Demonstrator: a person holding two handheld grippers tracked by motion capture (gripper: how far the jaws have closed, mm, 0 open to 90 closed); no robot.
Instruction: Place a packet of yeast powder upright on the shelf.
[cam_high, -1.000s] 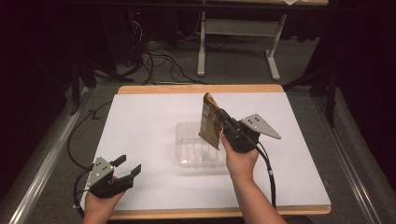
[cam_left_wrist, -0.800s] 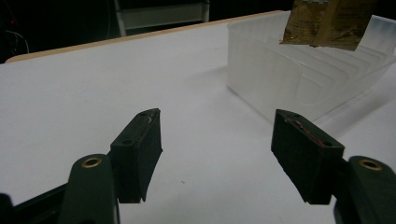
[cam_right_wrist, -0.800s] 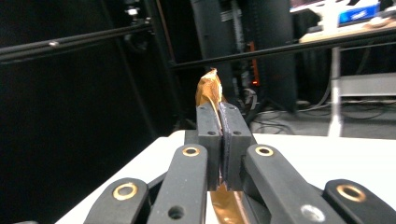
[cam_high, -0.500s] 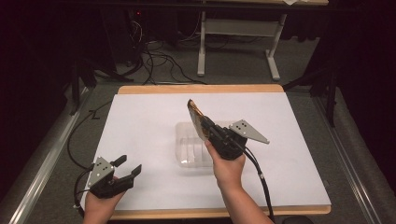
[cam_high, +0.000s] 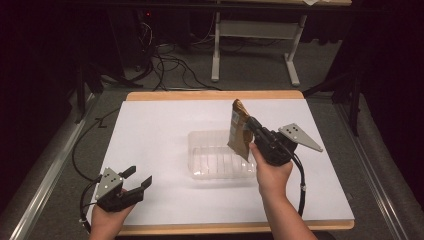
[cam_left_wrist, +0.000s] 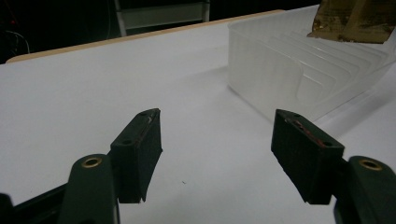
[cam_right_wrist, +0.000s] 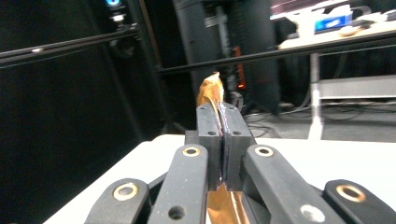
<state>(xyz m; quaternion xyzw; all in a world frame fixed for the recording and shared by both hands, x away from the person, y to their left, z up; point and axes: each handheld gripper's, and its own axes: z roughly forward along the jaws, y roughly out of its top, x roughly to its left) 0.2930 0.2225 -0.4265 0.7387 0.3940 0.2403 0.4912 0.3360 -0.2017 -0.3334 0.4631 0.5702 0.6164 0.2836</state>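
**Packet gripped above the tray, not yet set down**

My right gripper (cam_high: 248, 124) is clenched on the brown foil packet (cam_high: 239, 131); in the right gripper view the two pads (cam_right_wrist: 208, 140) press flat together with the packet's crinkled edge (cam_right_wrist: 209, 91) rising beyond their tips and more foil below them. From the high view the packet stands nearly upright, its lower end hanging over the right part of the clear plastic tray (cam_high: 210, 172), which looks empty. I judge the pick-up done and the placing still ahead: the packet has to come down into the tray, and then the grip let go.

The packet is flat, glossy, gold-brown, slightly creased, and thin enough to flop.

My left gripper (cam_high: 134, 179) rests spread wide, nothing between its fingers (cam_left_wrist: 140, 149); the tray sits ahead and to their right.
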